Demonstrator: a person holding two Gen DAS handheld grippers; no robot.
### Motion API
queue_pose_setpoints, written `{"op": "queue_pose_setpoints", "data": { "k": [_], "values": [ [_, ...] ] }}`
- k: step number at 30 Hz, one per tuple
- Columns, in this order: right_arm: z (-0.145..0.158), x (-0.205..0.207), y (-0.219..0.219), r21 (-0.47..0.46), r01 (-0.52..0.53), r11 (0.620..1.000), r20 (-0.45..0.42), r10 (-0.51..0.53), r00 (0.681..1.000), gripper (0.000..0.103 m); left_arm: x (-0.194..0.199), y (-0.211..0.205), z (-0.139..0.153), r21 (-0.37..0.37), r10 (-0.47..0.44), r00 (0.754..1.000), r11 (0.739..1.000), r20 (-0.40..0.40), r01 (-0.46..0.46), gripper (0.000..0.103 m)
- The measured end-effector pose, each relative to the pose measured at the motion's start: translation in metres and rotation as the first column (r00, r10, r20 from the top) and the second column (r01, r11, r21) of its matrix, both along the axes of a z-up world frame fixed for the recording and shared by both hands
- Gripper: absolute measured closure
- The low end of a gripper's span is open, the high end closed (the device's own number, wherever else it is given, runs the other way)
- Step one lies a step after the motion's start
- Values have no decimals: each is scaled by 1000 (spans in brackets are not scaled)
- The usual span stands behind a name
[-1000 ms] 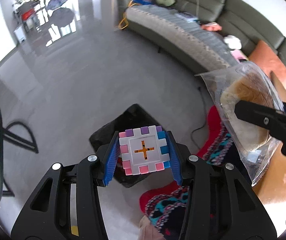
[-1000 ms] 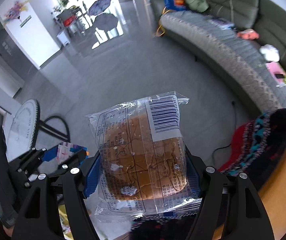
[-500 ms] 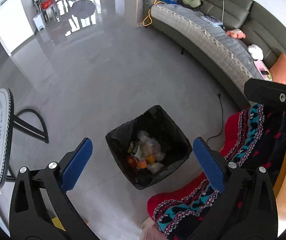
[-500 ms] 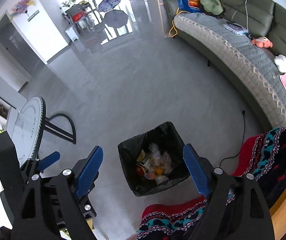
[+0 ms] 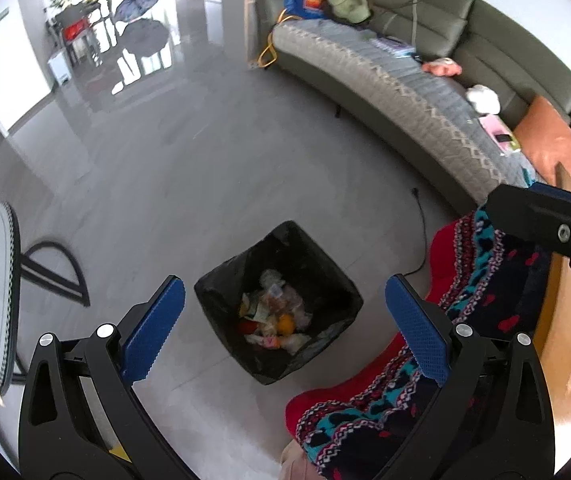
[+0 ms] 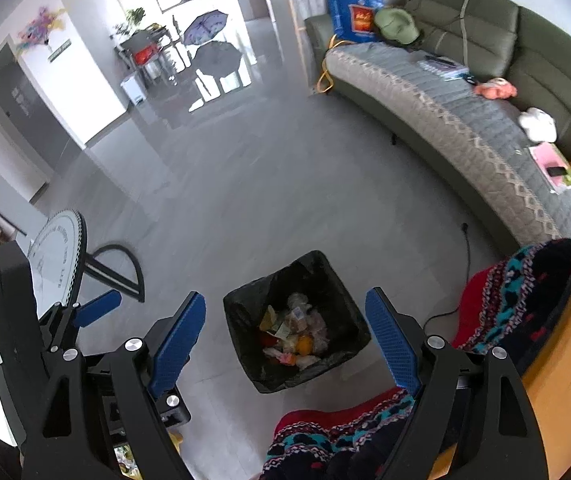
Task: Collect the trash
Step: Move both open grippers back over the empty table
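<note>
- Left claw (image 5: 285, 316) gapes wide, nothing between its blue pads; right claw (image 6: 285, 332) likewise, also empty.
- Both hang above the black-lined bin (image 5: 279, 304) on the floor, at 6 o'clock in each view.
- Trash (image 5: 273, 320) inside looks like light, crinkly wrappers plus 1 orange piece: soft, slippery film, best pinched at a bunched fold.

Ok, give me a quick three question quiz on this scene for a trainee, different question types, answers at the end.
1. True or false: the left gripper holds a piece of trash.
2. Where does the bin stand? A) on the sofa B) on the floor C) on the round table
3. Fill in: the bin is lined with a ____ bag.

Key: 1 false, both it and the right gripper are open and empty. 2 B, on the floor. 3 black.
</note>
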State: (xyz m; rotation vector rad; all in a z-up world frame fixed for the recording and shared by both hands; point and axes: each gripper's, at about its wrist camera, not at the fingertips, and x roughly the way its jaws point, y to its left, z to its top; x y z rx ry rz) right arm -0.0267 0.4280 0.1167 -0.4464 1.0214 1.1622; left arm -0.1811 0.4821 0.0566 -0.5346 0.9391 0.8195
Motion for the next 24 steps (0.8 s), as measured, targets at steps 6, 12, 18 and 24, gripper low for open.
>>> {"op": "queue_pose_setpoints", "data": {
  "k": [6, 12, 18, 24],
  "values": [
    [19, 15, -58, 30, 81, 996, 31, -82, 996, 20, 23, -34, 15, 18, -75, 997, 997, 24, 75, 6],
    [31, 36, -127, 54, 181, 982, 50, -184, 982, 20, 56, -84, 28, 37, -192, 980, 981, 45, 190, 6],
    [32, 60, -211, 63, 313, 948, 63, -316, 947, 20, 97, -147, 37, 48, -334, 940, 942, 61, 332, 6],
    [29, 80, -290, 75, 438, 896, 59, -442, 895, 20, 132, -216, 40, 58, -477, 877, 878, 51, 475, 6]
  ]
}}
